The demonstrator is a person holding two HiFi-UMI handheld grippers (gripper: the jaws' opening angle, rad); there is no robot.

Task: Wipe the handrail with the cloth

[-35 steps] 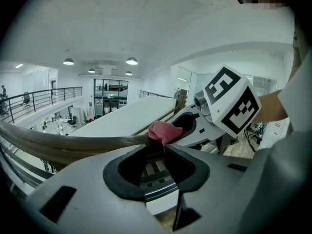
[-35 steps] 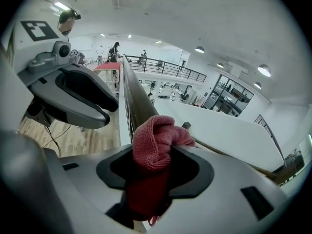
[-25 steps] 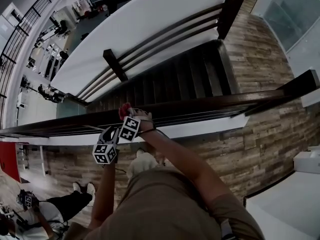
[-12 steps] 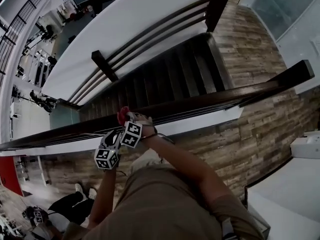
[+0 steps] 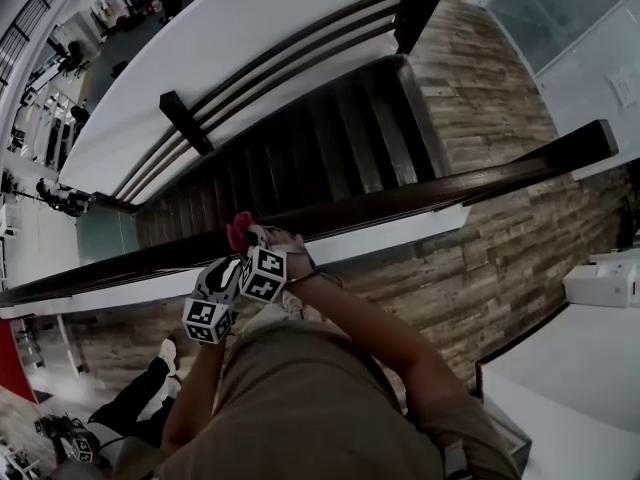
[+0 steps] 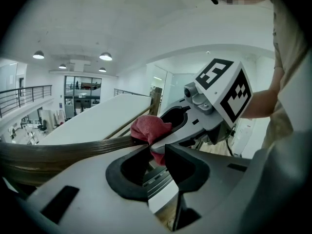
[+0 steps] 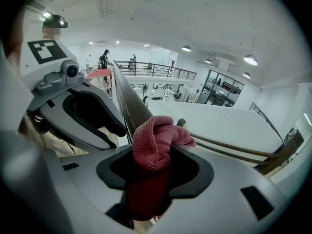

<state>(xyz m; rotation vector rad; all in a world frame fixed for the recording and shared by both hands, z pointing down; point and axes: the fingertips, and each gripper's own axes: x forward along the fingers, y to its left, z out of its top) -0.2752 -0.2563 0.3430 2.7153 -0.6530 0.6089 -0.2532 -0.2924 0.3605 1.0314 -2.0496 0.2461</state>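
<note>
Since a second ago the stairwell has slid leftward across the head view, while both grippers stay pressed together at the same dark wooden handrail (image 5: 450, 190). Beyond that rail a flight of dark stair treads (image 5: 330, 138) drops away beside a broad white parapet (image 5: 250, 28), and wood-plank flooring (image 5: 490, 258) spreads on the near side. Further off, an open hall with a balcony railing (image 7: 161, 71) and round ceiling lamps (image 7: 250, 59) shows in the right gripper view. The right gripper (image 5: 245, 236) is clamped on the red cloth (image 5: 238, 230), which bulges out above its jaws and rests against the handrail's top. The left gripper (image 5: 233, 263) sits just beside it, jaws narrowly parted and gripping nothing; a corner of the cloth hangs just ahead of their gap.
</note>
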